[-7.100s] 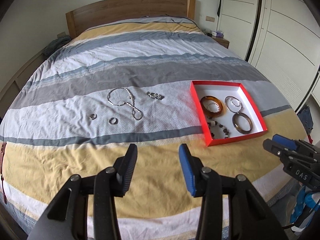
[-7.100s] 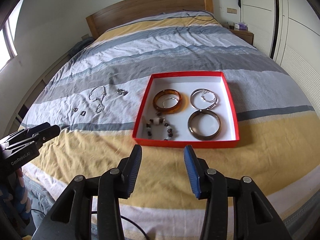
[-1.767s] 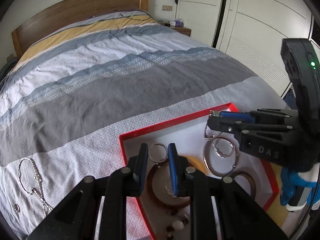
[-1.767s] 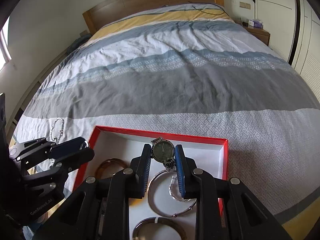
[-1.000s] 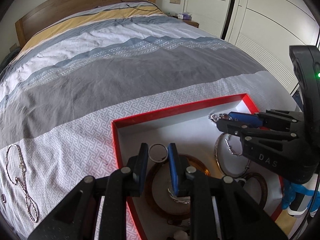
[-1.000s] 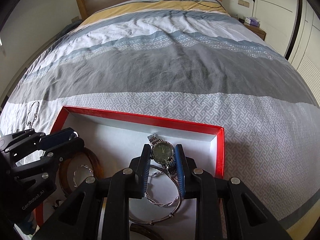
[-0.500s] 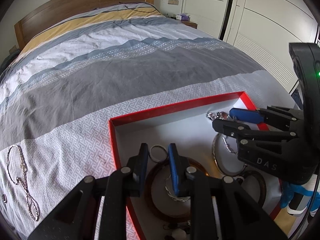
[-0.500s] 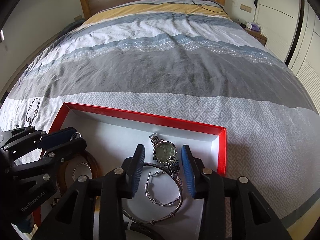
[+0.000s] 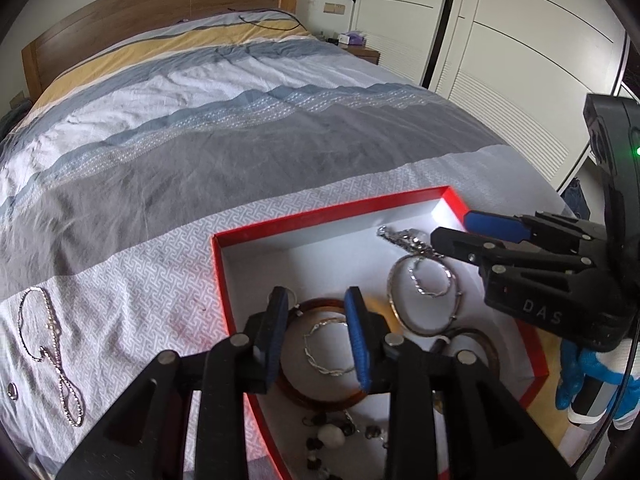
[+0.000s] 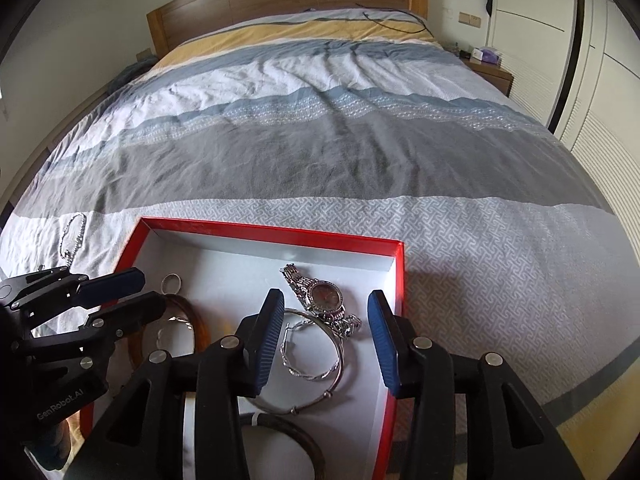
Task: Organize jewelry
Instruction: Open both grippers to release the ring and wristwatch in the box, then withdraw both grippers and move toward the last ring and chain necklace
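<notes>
A red tray (image 9: 320, 216) (image 10: 272, 232) with a white floor lies on the striped bed. My left gripper (image 9: 316, 304) (image 10: 152, 292) hovers over its left part with jaws opening and nothing between them. A small silver ring (image 10: 173, 281) lies on the tray floor just beyond its fingertips, beside the amber bangle (image 9: 320, 406) (image 10: 192, 320). My right gripper (image 10: 325, 304) (image 9: 450, 226) stands open above the silver watch (image 10: 326, 296) (image 9: 404, 238), which rests on the tray floor against a silver bangle (image 10: 336, 360) (image 9: 394, 308).
A silver necklace (image 9: 52, 336) (image 10: 72, 236) and a small ring (image 9: 13, 391) lie on the bed left of the tray. A beaded bracelet (image 9: 332, 436) and a dark bangle (image 10: 296, 432) sit in the tray's near part. Wardrobe doors (image 9: 520, 80) stand to the right.
Both grippers have opened and risen a little. The ring has dropped from the left jaws and the watch from the right jaws onto the tray floor.
</notes>
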`<state>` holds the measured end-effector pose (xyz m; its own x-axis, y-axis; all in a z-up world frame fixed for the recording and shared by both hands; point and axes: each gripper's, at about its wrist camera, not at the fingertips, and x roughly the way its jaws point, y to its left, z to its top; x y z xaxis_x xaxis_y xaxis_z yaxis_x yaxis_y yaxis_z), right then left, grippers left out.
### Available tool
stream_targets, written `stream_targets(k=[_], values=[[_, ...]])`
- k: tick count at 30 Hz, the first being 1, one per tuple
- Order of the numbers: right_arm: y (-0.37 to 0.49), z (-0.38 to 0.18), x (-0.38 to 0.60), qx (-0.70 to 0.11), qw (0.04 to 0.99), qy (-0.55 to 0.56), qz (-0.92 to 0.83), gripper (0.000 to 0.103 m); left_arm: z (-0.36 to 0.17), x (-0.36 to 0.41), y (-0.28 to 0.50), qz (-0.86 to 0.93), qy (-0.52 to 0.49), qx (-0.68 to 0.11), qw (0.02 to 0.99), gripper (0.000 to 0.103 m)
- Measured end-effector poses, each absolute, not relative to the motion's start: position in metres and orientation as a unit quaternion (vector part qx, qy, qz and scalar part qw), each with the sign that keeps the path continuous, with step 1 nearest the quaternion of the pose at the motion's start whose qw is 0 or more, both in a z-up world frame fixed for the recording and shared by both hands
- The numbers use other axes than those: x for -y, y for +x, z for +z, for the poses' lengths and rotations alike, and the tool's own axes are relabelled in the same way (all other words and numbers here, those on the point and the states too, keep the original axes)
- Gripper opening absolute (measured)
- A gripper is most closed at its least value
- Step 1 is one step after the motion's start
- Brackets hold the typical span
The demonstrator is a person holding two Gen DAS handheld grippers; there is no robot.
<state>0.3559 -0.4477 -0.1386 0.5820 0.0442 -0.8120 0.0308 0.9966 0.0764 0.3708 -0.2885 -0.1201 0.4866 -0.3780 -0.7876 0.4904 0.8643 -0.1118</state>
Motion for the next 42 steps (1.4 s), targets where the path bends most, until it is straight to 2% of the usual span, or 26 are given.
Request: stream_targets(k=[4, 22, 27, 36, 42], values=[[0.341, -0.122, 0.449, -0.447, 0.893, 0.050, -0.005, 0.044, -0.100, 0.282, 0.357, -0.255, 0.063, -0.427, 0.865, 0.035], [0.227, -0.060, 0.427, -0.423, 0.900, 0.104, -0.020, 0.047, -0.028, 0.211, 0.258, -0.242, 0.053, -0.406, 0.880, 0.035], [0.191, -0.036, 0.414, -0.413, 0.903, 0.111, -0.020, 0.048, -0.015, 0.179, 0.223, -0.220, 0.038, -0.416, 0.882, 0.035], [0.140, 0.019, 0.380, -0.375, 0.920, 0.117, -0.011, 0.051, 0.032, 0.101, 0.151, -0.144, -0.008, -0.376, 0.915, 0.036], [0.113, 0.036, 0.348, -0.337, 0.932, 0.134, 0.027, 0.056, 0.049, 0.052, 0.102, -0.083, 0.001, -0.362, 0.929, 0.041]])
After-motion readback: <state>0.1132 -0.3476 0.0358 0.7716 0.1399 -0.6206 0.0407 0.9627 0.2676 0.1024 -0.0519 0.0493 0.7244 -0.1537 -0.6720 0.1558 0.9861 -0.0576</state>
